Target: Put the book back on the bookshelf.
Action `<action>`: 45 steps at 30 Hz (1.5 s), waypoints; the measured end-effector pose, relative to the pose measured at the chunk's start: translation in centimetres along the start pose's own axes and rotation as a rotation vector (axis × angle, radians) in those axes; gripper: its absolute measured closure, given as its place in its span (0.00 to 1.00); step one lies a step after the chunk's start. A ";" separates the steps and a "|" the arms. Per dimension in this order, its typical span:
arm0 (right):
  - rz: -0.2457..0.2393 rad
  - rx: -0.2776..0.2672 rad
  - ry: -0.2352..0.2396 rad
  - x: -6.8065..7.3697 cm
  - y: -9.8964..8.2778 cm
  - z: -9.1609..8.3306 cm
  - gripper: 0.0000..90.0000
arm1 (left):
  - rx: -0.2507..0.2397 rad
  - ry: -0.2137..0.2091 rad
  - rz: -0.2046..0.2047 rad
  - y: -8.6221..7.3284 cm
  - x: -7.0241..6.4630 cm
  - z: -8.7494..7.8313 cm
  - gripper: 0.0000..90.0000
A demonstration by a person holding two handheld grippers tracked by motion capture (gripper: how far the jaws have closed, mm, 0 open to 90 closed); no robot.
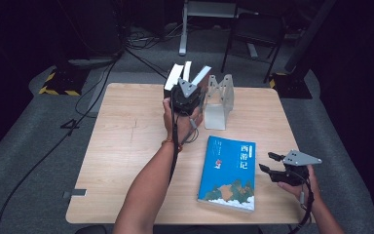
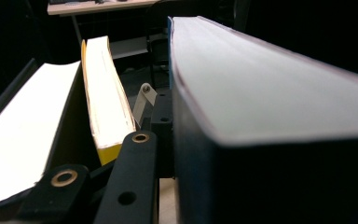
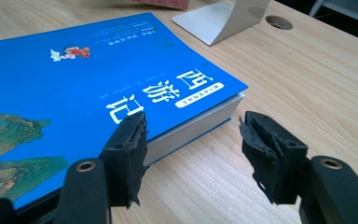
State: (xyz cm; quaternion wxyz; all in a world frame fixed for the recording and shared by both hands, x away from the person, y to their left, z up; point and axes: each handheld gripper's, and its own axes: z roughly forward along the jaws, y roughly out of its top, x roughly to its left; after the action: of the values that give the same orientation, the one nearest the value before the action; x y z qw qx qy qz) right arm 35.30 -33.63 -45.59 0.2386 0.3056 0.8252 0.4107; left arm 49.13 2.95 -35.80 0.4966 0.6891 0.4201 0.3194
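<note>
Three books stand fanned at the table's far edge, left of a metal bookend (image 1: pixel 218 100). My left gripper (image 1: pixel 189 84) reaches into them and is shut on the dark-covered book (image 2: pixel 270 102), which leans right (image 1: pixel 200 76). One black finger (image 2: pixel 130 177) lies against its left face; the other is hidden behind it. A yellow-edged book (image 2: pixel 105 88) and a book with white pages (image 2: pixel 23 130) stand to its left. A blue book (image 1: pixel 229 173) lies flat near the front. My right gripper (image 1: pixel 267 162) hovers open at the blue book's (image 3: pixel 74 79) right edge, jaws apart (image 3: pixel 191 154) and pressing nothing.
The wooden table (image 1: pixel 126 146) has bare room on its left half. The bookend's flat base (image 3: pixel 219 21) rests beyond the blue book, next to a round hole (image 3: pixel 278 22) in the tabletop. Cables, a chair and stand bases with yellow-black stripes (image 1: pixel 58 83) sit on the floor behind.
</note>
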 end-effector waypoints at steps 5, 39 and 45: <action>0.001 0.002 0.000 -0.1 0.0 0.0 0.46 | -0.008 0.015 -0.015 0.1 -0.2 0.9 0.81; -0.028 0.035 0.011 0.4 -0.2 0.3 0.46 | -0.041 0.032 -0.052 0.1 -0.7 1.5 0.78; -0.032 0.051 0.015 0.5 -0.2 0.6 0.46 | -0.040 0.024 -0.025 0.0 -0.1 0.4 0.76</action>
State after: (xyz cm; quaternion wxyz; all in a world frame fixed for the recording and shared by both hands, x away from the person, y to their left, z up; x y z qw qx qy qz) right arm 35.21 -33.05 -46.15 0.2312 0.2949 0.8420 0.3881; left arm 49.39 2.70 -35.96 0.5092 0.6697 0.4283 0.3297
